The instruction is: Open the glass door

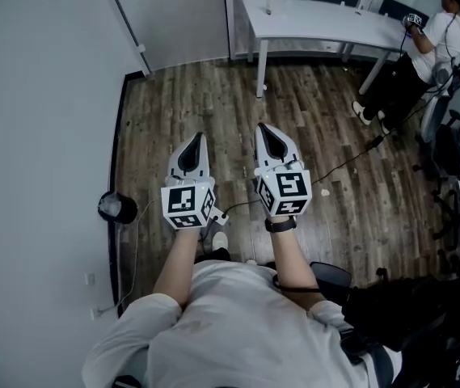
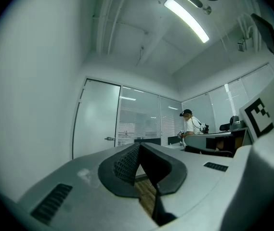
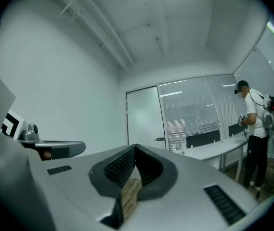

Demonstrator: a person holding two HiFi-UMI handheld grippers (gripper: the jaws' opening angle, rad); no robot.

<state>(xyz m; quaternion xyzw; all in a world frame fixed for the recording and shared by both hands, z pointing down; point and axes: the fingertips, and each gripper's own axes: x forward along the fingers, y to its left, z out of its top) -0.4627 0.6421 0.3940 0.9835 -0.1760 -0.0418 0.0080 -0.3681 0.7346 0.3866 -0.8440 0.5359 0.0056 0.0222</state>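
Observation:
The frosted glass door (image 2: 96,124) stands shut at the far end of the room, a small handle (image 2: 109,138) on its right side. It shows in the right gripper view too, as the glass door (image 3: 144,117) with its handle (image 3: 160,139). In the head view the door (image 1: 177,14) is well beyond both grippers. My left gripper (image 1: 198,137) and right gripper (image 1: 263,128) are held level side by side over the wood floor, pointing at the door. Both are shut with nothing between the jaws, as the left gripper (image 2: 139,146) and right gripper (image 3: 136,147) views show.
A white desk (image 1: 318,18) stands at the back right, with a person (image 1: 432,47) beside it. Black office chairs (image 1: 456,152) crowd the right side. A black round object (image 1: 117,208) sits by the left wall. A cable (image 1: 343,162) runs across the floor.

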